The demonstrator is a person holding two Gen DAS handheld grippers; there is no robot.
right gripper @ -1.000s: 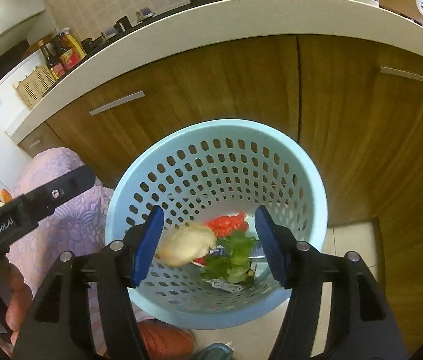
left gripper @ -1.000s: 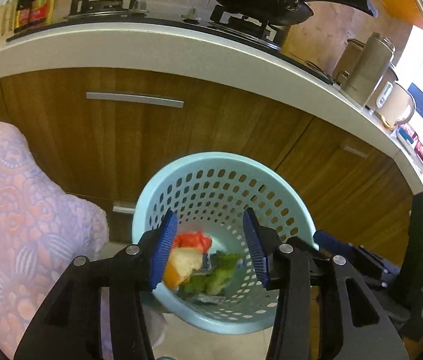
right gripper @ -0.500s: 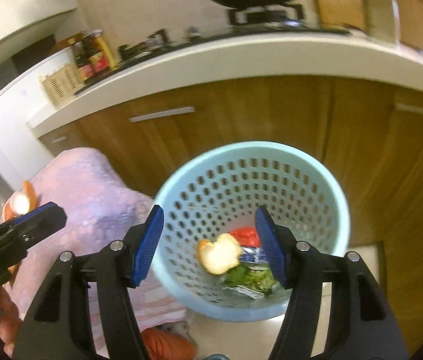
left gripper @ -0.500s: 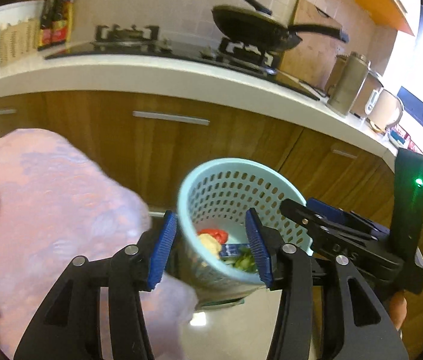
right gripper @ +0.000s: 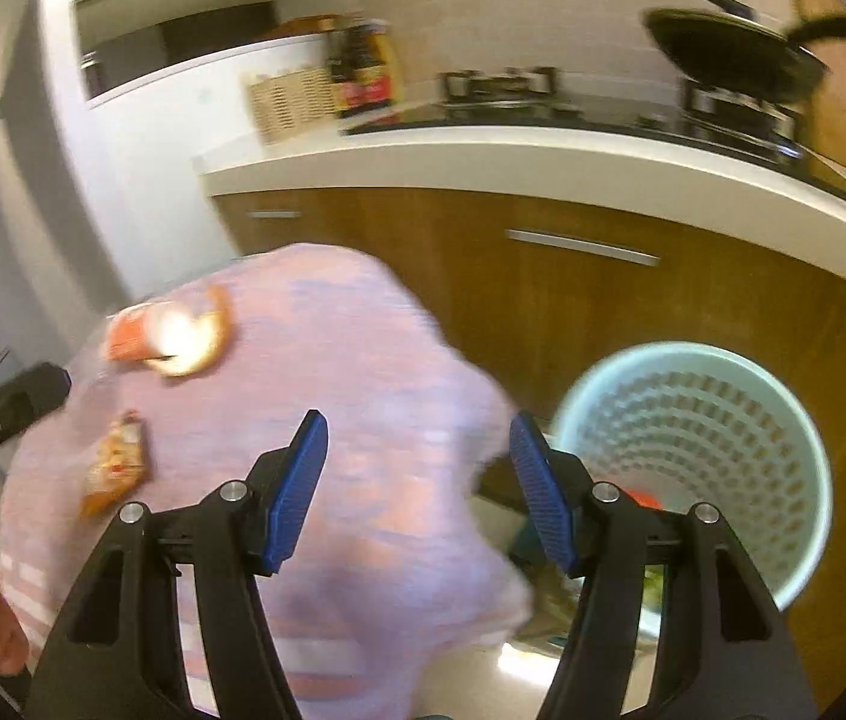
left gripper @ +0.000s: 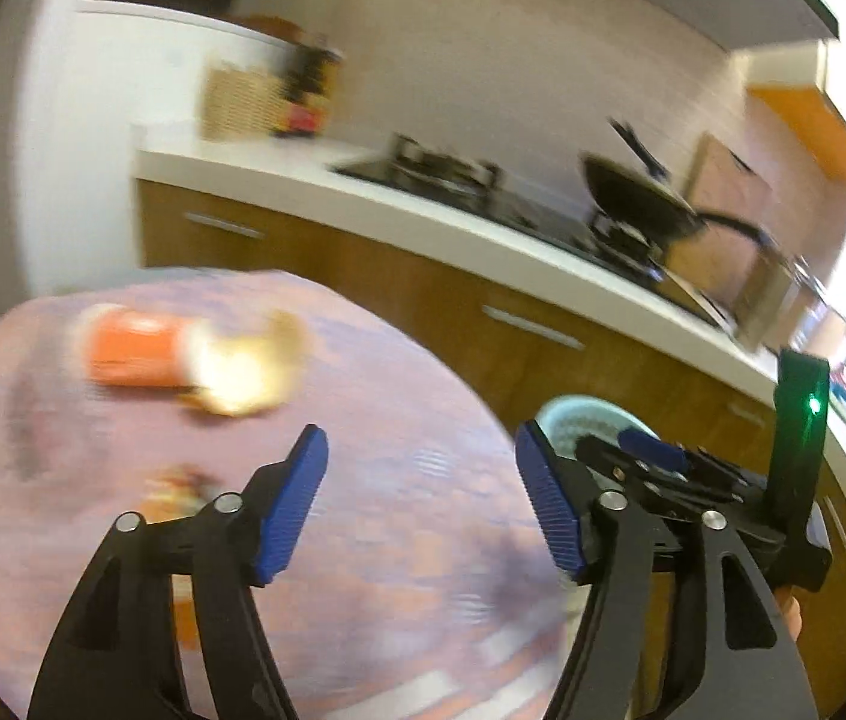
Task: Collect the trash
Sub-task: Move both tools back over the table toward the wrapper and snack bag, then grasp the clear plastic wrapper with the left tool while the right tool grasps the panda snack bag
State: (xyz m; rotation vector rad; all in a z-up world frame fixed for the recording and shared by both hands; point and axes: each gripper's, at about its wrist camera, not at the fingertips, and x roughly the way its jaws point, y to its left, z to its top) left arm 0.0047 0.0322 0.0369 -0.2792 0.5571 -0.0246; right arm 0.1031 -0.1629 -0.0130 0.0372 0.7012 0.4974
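Both tools empty over a round counter under a lilac cloth [right gripper: 363, 360]: left tool [left gripper: 420, 504] spread wide, jaws just opened further, nothing between them; right tool [right gripper: 417, 495] held about as wide, likewise bare. Remaining trash on the cloth: an orange cup [left gripper: 135, 354] on its side, long axis running left-right in the left wrist view, with a bread crust [left gripper: 243, 369] touching its right end, and nearer, a crumpled wrapper [right gripper: 114, 462], long axis roughly toward the camera. Pale blue perforated bin [right gripper: 693, 468] on the floor beside the counter. Best handled, probably, by slowing down, squaring the jaws across the cup's short axis, closing only once centred.
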